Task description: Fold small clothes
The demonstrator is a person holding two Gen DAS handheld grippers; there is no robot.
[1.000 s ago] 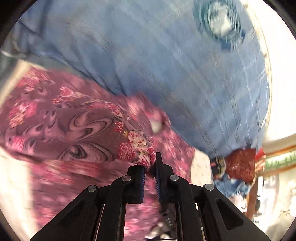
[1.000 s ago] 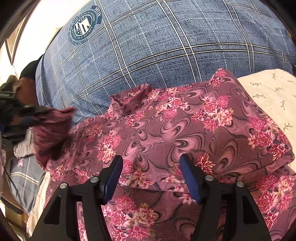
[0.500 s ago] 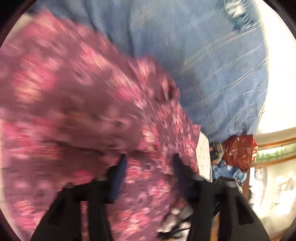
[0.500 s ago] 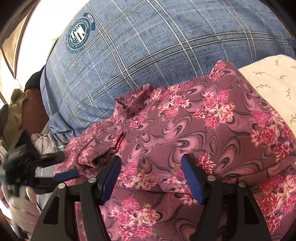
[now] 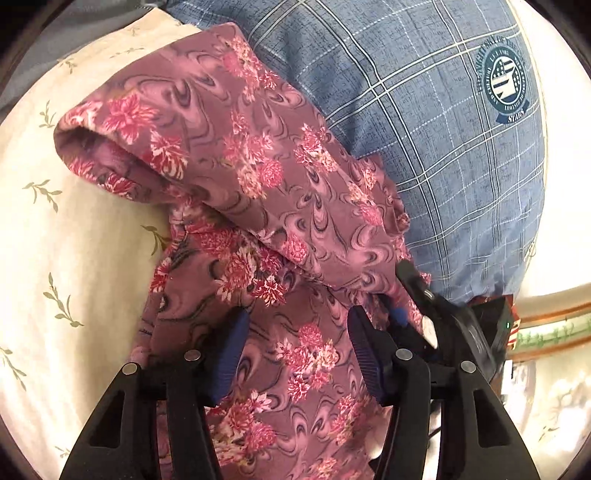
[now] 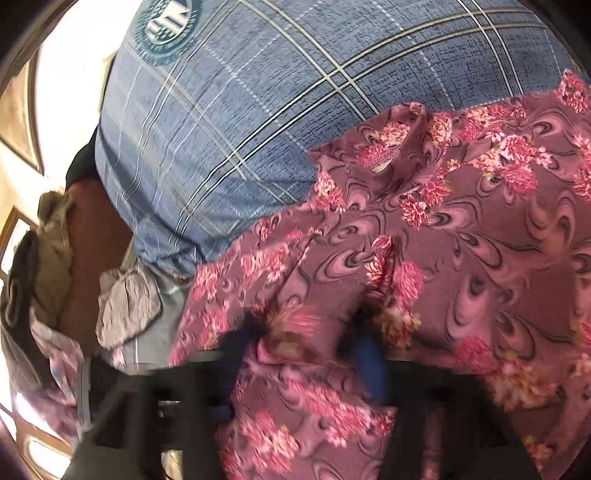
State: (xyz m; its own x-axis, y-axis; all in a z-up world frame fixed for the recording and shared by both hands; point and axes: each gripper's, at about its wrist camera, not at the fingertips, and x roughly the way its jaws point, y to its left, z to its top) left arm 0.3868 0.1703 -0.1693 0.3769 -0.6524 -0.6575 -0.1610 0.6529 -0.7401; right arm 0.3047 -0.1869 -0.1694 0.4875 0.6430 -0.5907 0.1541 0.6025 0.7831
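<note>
Left wrist view shows the left gripper wide open over the flowery cloth at 12 o'clock, mid-fold; the blurry right gripper, unclear, should probably smooth it next.

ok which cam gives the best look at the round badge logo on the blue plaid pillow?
Left wrist: the round navy badge logo is sharp and whole on the blue plaid pillow. Right wrist shows it blurred and cut off at the top edge.

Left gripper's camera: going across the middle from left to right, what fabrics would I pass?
Cream leaf-print sheet → pink floral garment → blue plaid cloth with its round emblem.
</note>
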